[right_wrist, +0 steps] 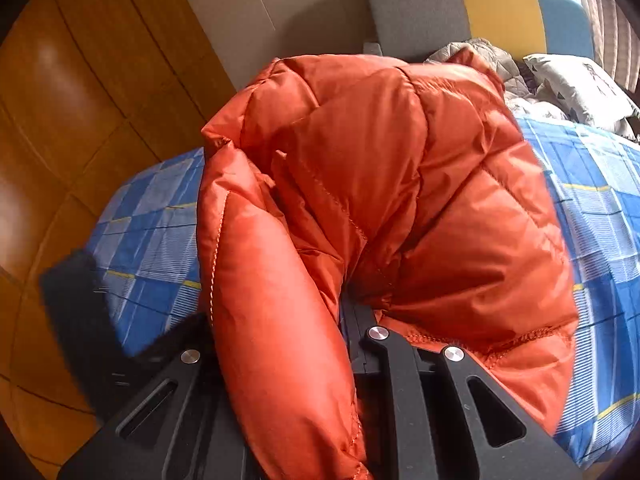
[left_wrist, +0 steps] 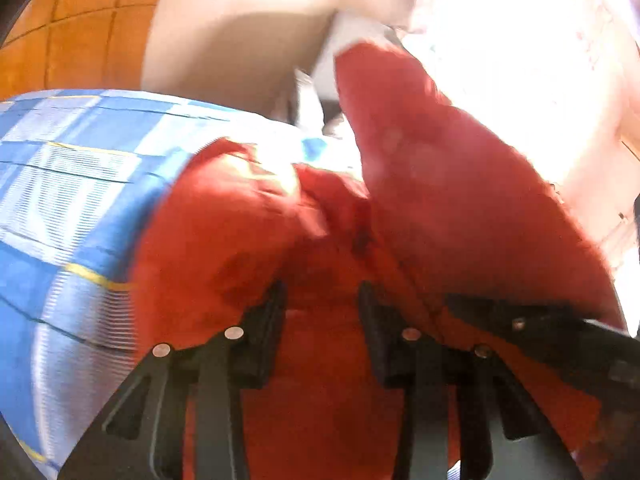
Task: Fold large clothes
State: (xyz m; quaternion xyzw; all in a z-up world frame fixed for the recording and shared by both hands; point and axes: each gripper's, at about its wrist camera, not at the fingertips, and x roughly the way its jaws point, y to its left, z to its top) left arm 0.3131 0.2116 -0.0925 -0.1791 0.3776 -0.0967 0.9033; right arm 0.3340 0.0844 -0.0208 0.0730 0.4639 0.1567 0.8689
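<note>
A puffy orange jacket (right_wrist: 400,184) lies bunched on the bed, over the blue checked sheet (right_wrist: 600,208). One thick quilted fold runs down between the jaws of my right gripper (right_wrist: 288,320), which is shut on it; the fold hides the left finger. In the blurred left wrist view the orange jacket (left_wrist: 440,184) fills the middle and right. My left gripper (left_wrist: 322,316) has its two black fingers pressed into the fabric, with a bulge of jacket between them. A dark blurred piece (left_wrist: 540,320) at its right looks like the other gripper.
The bed's near edge borders a wooden floor (right_wrist: 60,140) on the left. A grey, yellow and blue headboard (right_wrist: 460,8), a patterned pillow (right_wrist: 580,84) and crumpled bedding lie at the far end. Bright window light washes out the upper right of the left wrist view.
</note>
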